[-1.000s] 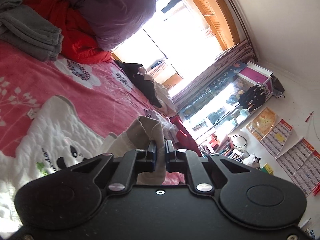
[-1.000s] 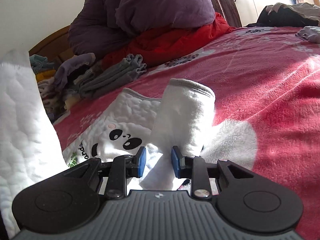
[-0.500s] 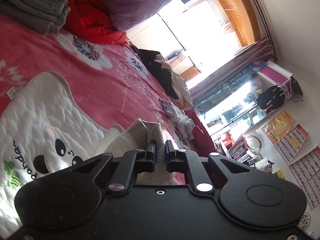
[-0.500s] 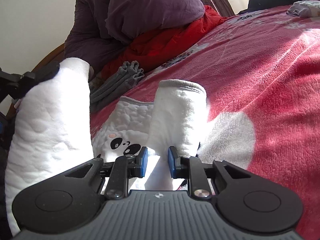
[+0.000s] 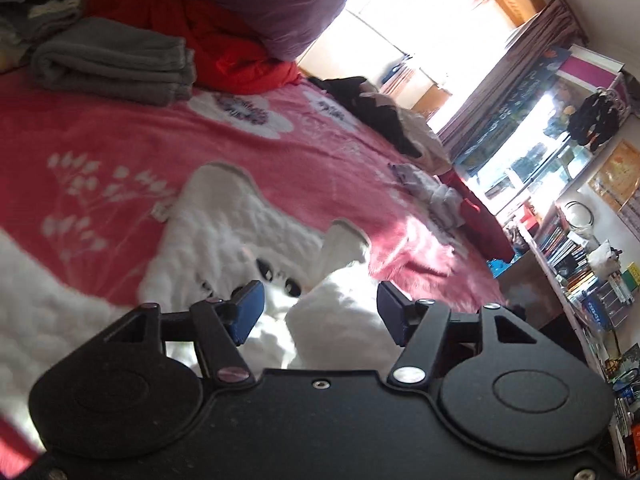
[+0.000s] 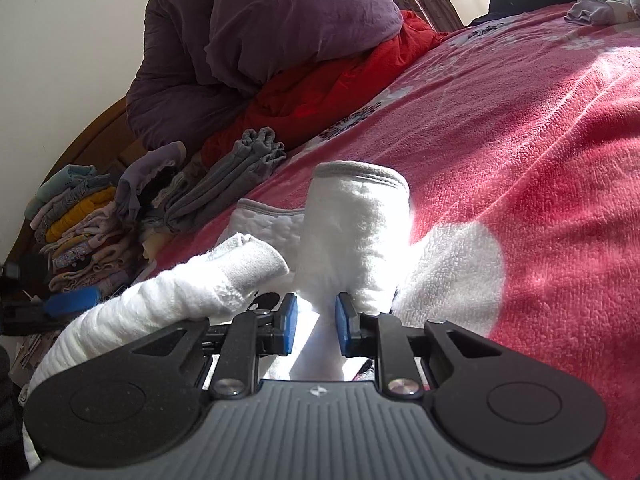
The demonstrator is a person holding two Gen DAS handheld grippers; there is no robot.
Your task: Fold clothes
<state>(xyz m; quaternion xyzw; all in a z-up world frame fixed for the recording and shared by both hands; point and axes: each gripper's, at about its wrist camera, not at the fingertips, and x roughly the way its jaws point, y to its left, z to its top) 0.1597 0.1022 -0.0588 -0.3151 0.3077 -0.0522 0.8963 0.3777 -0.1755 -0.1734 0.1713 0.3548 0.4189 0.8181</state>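
A white quilted top with a panda face [image 5: 240, 232] lies on the pink bedspread [image 5: 120, 136]. My left gripper [image 5: 320, 312] hovers low over it. Its jaws are opening, and the white sleeve [image 5: 340, 312] lies loose between the pads, not pressed. From the right wrist, that sleeve [image 6: 180, 292] is draped over the top, with a blue pad of the left gripper's fingers [image 6: 72, 302] beside it. My right gripper [image 6: 316, 324] is shut on the other sleeve [image 6: 356, 220], whose grey-trimmed cuff stands upright above the pads.
A folded grey garment [image 5: 116, 60] lies at the head of the bed below a purple duvet [image 6: 280, 32] and a red blanket [image 6: 320, 96]. Stacked folded clothes [image 6: 76, 224] sit at the left. Dark clothes [image 5: 372, 108] lie at the bed's far edge. Bookshelves [image 5: 580, 252] stand beyond.
My left gripper went from shut on its sleeve to open, and the sleeve dropped onto the top as the gripper came down. My right gripper kept its sleeve, jaws slightly narrower.
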